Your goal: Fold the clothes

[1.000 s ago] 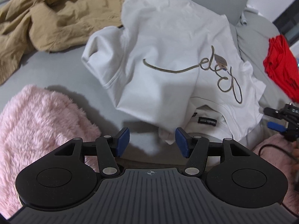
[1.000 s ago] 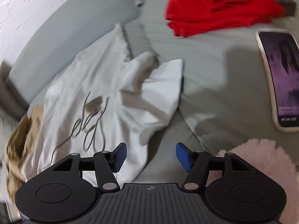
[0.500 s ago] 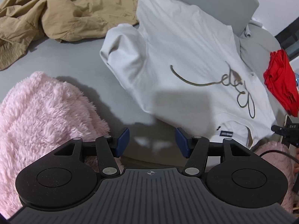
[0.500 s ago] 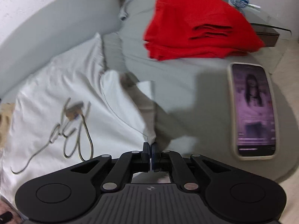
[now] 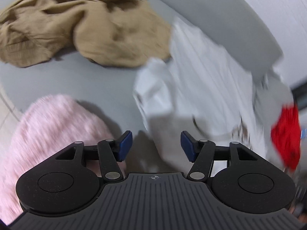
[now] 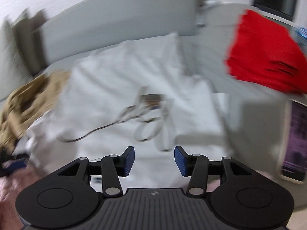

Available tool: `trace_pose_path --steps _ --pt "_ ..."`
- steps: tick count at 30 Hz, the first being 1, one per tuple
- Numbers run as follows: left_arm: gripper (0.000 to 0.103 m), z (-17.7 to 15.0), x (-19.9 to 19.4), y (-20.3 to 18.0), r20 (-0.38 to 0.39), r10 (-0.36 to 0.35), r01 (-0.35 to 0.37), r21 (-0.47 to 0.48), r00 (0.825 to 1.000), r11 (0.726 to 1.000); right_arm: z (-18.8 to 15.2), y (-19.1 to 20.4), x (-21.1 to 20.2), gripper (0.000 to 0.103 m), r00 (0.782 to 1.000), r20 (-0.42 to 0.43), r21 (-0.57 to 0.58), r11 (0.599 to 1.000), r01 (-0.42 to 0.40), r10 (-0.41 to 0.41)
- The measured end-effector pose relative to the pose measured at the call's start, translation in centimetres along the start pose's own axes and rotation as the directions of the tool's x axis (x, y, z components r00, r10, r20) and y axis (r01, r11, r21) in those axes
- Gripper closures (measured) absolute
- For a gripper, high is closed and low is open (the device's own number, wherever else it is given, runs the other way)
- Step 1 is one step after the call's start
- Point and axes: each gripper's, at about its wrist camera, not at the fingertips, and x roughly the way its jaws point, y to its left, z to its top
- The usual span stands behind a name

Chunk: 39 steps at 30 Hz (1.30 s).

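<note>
A white T-shirt (image 6: 119, 88) with looping tan script lies spread on the grey sofa seat, its right sleeve folded in over the body. In the left wrist view the same shirt (image 5: 201, 80) runs up the right half, its left sleeve sticking out toward the middle. My left gripper (image 5: 156, 146) hovers above the shirt's near edge, jaws opening wider, nothing between them. My right gripper (image 6: 154, 160) hangs over the shirt's lower part, jaws opening, the pads apart and clear of the cloth. Both views are blurred by motion.
A crumpled tan garment (image 5: 80, 26) lies at the back left of the seat. Folded red clothes (image 6: 266, 55) sit at the right, with a phone (image 6: 294, 140) in front of them. A pink fluffy cushion (image 5: 48, 132) fills the near left. The grey backrest (image 6: 119, 23) curves behind.
The right gripper shut on the shirt's right sleeve, carried it over the body, then let go and opened. The left gripper swung left along the shirt's edge and widened a little.
</note>
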Motion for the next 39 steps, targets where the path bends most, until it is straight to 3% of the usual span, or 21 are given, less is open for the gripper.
trace_pose_path --steps 6,12,13,14,16,19,20,22,23,24,25,26,27,28,29,31,34,39 --pt "0.032 4.1 2.9 2.0 -0.009 -0.044 0.042 -0.185 0.999 0.982 -0.5 3.7 0.8 0.056 0.998 -0.049 -0.092 0.994 -0.053 0.049" --pt "0.035 5.2 7.4 1.5 -0.085 -0.04 0.023 -0.194 0.996 0.981 -1.0 4.1 0.8 0.055 0.998 -0.05 -0.12 0.992 -0.038 0.032" --pt "0.053 5.1 7.8 1.3 -0.081 -0.04 0.025 -0.181 0.996 0.983 -1.0 4.0 1.0 0.055 0.998 -0.049 -0.118 0.993 -0.031 0.025" --pt "0.096 5.1 8.1 0.9 -0.082 -0.04 0.026 -0.159 0.996 0.987 -1.0 3.9 1.1 0.055 0.999 -0.049 -0.116 0.993 -0.026 0.02" --pt "0.098 5.1 7.5 -0.1 -0.054 -0.016 0.011 -0.091 0.998 0.996 -1.2 3.5 1.5 0.051 0.999 -0.05 -0.116 0.993 -0.011 0.005" --pt "0.099 4.5 4.7 -3.6 0.103 0.038 -0.054 0.158 0.994 0.986 -1.4 2.8 2.2 0.05 0.998 -0.058 -0.109 0.994 0.008 -0.014" --pt "0.099 3.8 3.8 -5.5 0.166 0.05 -0.094 0.268 0.985 0.959 -1.5 2.5 2.4 0.05 0.998 -0.065 -0.099 0.995 0.007 -0.014" --pt "0.099 1.5 2.4 -10.2 0.308 0.029 -0.19 0.508 0.951 0.84 -1.7 1.7 2.8 0.05 0.996 -0.083 -0.071 0.997 0.01 -0.016" --pt "0.098 -0.2 2.2 -12.4 0.345 -0.012 -0.214 0.611 0.939 0.762 -1.8 1.4 3.0 0.05 0.996 -0.091 -0.057 0.998 0.018 -0.023" --pt "0.097 -2.4 2.3 -14.8 0.351 -0.059 -0.228 0.719 0.935 0.657 -1.9 1.0 3.1 0.05 0.995 -0.099 -0.044 0.999 0.026 -0.03" --pt "0.082 -4.1 2.8 -16.5 0.325 -0.077 -0.227 0.791 0.943 0.568 -2.0 0.5 3.1 0.05 0.994 -0.106 -0.031 0.999 0.037 -0.04" --pt "0.07 -6.3 3.6 -18.3 0.295 -0.066 -0.233 0.856 0.953 0.461 -2.1 0.0 3.1 0.05 0.992 -0.114 -0.018 0.999 0.05 -0.051" --pt "0.064 -8.5 4.6 -19.7 0.279 -0.028 -0.25 0.896 0.96 0.368 -2.2 -0.5 3.1 0.05 0.991 -0.121 -0.005 0.998 0.063 -0.063" --pt "0.057 -9.7 5.1 -20.1 0.279 -0.009 -0.261 0.906 0.96 0.333 -2.2 -1.0 2.9 0.05 0.989 -0.126 0.009 0.997 0.074 -0.073" --pt "0.051 -10.4 5.1 -20.1 0.26 -0.011 -0.242 0.911 0.966 0.334 -2.3 -1.5 2.7 0.048 0.989 -0.127 0.024 0.996 0.08 -0.077" --pt "0.047 -10.9 4.5 -19.4 0.193 -0.024 -0.17 0.909 0.981 0.38 -2.6 -2.7 2.1 0.044 0.99 -0.122 0.054 0.995 0.083 -0.076" --pt "0.046 -9.9 3.3 -16.9 0.125 -0.024 -0.097 0.86 0.992 0.501 -3.0 -3.7 1.6 0.042 0.991 -0.119 0.087 0.993 0.079 -0.069" --pt "0.049 -6.5 2.0 -11.9 0.139 -0.007 -0.095 0.707 0.99 0.7 -3.1 -4.1 1.9 0.042 0.994 -0.105 0.121 0.991 0.056 -0.044"
